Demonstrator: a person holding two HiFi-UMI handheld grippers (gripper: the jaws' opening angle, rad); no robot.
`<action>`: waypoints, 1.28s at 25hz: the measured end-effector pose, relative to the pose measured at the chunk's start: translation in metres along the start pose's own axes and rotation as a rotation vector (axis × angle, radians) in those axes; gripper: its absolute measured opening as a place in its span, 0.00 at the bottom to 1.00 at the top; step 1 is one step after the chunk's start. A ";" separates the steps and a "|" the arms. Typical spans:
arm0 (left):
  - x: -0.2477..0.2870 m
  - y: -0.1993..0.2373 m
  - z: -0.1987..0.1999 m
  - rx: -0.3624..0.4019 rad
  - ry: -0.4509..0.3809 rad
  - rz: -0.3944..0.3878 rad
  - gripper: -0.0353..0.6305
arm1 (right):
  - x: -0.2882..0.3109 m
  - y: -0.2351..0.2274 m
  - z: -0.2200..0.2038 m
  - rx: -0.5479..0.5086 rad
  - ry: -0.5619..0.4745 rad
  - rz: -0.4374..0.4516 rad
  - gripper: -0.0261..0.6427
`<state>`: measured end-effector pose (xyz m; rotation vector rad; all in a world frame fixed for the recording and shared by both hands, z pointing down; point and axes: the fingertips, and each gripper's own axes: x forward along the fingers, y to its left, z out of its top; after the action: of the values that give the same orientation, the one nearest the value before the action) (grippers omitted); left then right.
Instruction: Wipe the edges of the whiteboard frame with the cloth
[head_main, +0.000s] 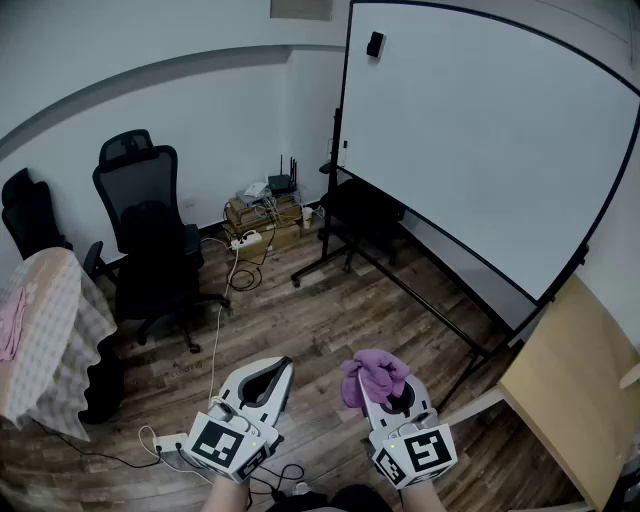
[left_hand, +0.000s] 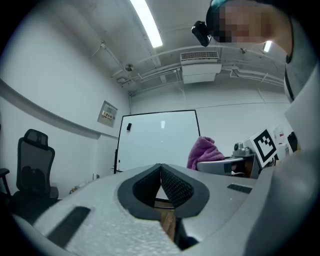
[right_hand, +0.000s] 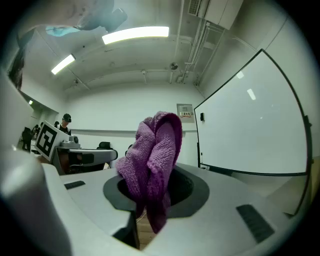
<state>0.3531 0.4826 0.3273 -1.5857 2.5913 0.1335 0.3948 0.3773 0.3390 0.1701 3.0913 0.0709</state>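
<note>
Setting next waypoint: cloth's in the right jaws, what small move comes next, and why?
Probably carry the right gripper forward toward the whiteboard frame. Its jaws are clamped on the purple cloth, which is well short of the frame. The left gripper is shut and empty.

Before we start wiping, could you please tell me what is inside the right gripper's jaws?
A bunched purple cloth is clamped in the right gripper, sticking up above it. Its pinched lower part is hidden.
</note>
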 end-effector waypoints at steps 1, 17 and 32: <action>0.000 0.006 -0.003 0.006 -0.005 0.004 0.08 | 0.000 0.000 0.001 0.001 0.000 0.000 0.19; 0.003 0.004 -0.002 0.022 -0.020 -0.003 0.08 | -0.008 -0.003 0.005 0.001 0.000 -0.025 0.19; 0.014 0.030 -0.001 0.033 -0.007 0.043 0.08 | 0.013 -0.013 0.000 0.003 -0.009 -0.010 0.20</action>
<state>0.3204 0.4840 0.3270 -1.5170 2.6093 0.0982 0.3809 0.3662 0.3374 0.1551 3.0836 0.0655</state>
